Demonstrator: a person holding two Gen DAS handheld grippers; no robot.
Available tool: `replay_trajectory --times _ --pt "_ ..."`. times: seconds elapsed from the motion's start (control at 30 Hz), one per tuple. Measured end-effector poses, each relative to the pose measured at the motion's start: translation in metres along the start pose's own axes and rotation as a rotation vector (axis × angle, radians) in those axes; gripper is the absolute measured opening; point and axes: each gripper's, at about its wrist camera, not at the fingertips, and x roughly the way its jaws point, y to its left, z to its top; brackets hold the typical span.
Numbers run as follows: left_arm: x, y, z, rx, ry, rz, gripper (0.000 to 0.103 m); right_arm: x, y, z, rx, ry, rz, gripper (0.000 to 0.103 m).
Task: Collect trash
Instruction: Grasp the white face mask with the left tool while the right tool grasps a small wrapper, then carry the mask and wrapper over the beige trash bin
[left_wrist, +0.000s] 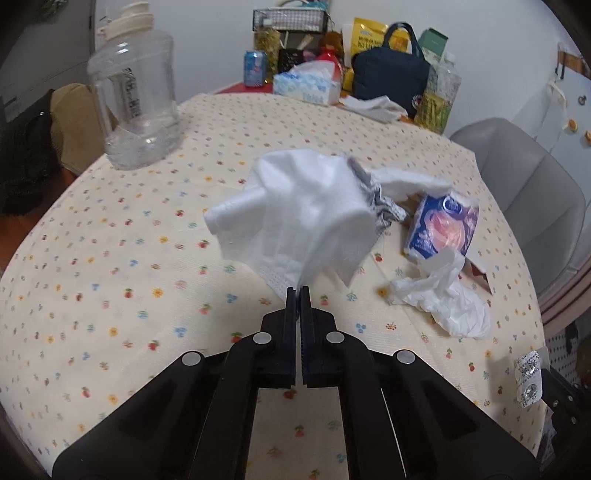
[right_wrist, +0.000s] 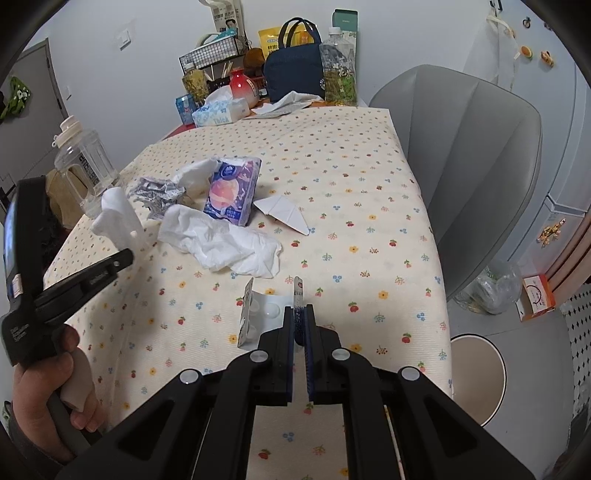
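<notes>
Pickup step: left claw (left_wrist: 299, 291) pinches a tissue (left_wrist: 306, 210), right claw (right_wrist: 299, 314) a blister pack (right_wrist: 258, 314); next, the bin (right_wrist: 476, 380).

You had a white tissue (left_wrist: 306, 210) pinched by its lower edge in the closed jaws of your left gripper (left_wrist: 299, 291), its crumpled folds lifted above the flowered tabletop (left_wrist: 110, 258). In your right gripper (right_wrist: 299, 314) you held an empty silver blister pack (right_wrist: 258, 314), clamped on edge, its clear bubbles facing sideways. A second crumpled white tissue (right_wrist: 221, 240) lay flat on the tabletop, just in front of a purple tissue packet (right_wrist: 232, 192). Beside that packet sat a crushed silver foil wrapper (right_wrist: 159, 195) and a folded white paper (right_wrist: 286, 214).
</notes>
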Motion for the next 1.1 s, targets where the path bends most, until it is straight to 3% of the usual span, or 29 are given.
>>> replay_trajectory --times 0.4,0.67,1.1 --pt "-0.063 -0.007 0.011 -0.006 -0.124 -0.038 0.002 -0.041 -0.002 0.006 0.005 -0.089 -0.002 0.006" --pt "-0.082 -0.061 0.007 0.077 -0.146 -0.113 0.002 -0.068 -0.03 0.004 0.046 -0.136 -0.047 0.006" --pt "-0.084 -0.162 -0.013 0.227 -0.117 -0.201 0.002 -0.1 -0.111 -0.007 0.166 -0.192 -0.128 0.006"
